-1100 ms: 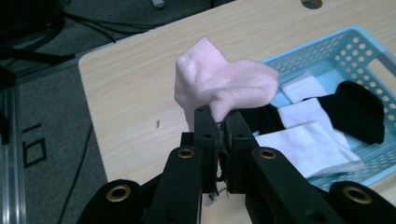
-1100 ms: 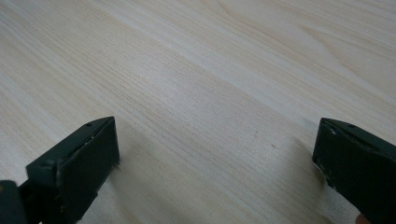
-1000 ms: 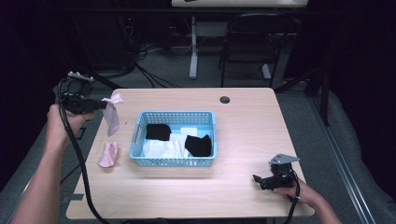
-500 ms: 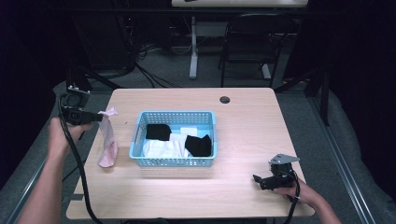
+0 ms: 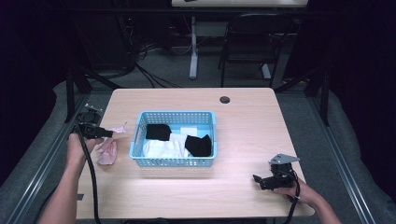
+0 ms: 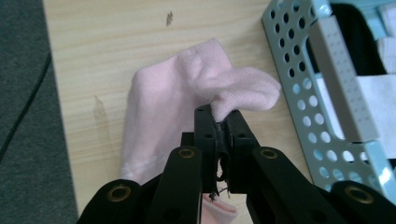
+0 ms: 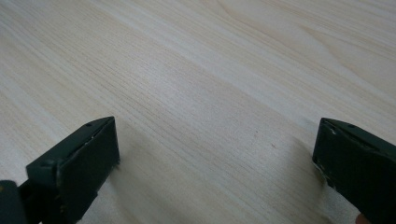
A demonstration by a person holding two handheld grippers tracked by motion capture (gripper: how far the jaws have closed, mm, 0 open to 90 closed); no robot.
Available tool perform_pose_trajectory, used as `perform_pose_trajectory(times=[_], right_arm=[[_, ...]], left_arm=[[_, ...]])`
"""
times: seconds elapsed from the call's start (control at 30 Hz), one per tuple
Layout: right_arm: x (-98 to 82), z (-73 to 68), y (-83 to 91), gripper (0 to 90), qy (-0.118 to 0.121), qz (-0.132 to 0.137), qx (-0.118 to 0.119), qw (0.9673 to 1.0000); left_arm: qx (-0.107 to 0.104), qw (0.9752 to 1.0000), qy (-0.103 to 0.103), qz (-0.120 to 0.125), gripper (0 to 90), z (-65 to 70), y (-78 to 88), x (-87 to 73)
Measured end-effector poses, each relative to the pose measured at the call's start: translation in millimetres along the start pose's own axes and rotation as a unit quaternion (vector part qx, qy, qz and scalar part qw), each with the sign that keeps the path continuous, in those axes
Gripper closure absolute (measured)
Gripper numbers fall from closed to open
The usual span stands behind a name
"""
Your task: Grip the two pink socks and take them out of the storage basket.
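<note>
The pink sock's (image 6: 163,121) lower end hides behind the left claw (image 6: 219,126); the blue basket (image 6: 299,79) is cut off at 3 o'clock.

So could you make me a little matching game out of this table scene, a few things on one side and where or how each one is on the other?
Things:
1. pink sock
2. blue basket
3. left gripper
4. right gripper

States:
A. open over bare wood
B. holds black and white cloths
C. lies on the table beside the basket
D. shut on pink fabric

Pairs: 1-C, 2-B, 3-D, 4-A
</note>
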State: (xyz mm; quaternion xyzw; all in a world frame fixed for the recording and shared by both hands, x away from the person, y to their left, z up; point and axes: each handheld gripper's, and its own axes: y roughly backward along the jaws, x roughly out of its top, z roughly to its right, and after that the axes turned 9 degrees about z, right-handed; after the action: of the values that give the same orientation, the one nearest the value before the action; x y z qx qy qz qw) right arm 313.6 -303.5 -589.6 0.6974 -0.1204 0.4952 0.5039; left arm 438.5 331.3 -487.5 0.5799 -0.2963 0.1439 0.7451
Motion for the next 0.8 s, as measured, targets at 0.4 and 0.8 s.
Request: perform_pose_trajectory(times=[0.4, 0.8], right_arm=[[0.0, 0.0, 0.0, 0.0, 0.000, 0.000, 0.000, 1.0000], [0.0, 0.0, 0.0, 0.0, 0.000, 0.000, 0.000, 1.0000]], left_arm=[[-0.018, 0.9996, 0.012, -0.018, 60.1, 2.8, -13.1, -16.6], [-0.002, 0.9997, -0.003, 0.023, 22.2, 15.3, 26.5, -28.7]])
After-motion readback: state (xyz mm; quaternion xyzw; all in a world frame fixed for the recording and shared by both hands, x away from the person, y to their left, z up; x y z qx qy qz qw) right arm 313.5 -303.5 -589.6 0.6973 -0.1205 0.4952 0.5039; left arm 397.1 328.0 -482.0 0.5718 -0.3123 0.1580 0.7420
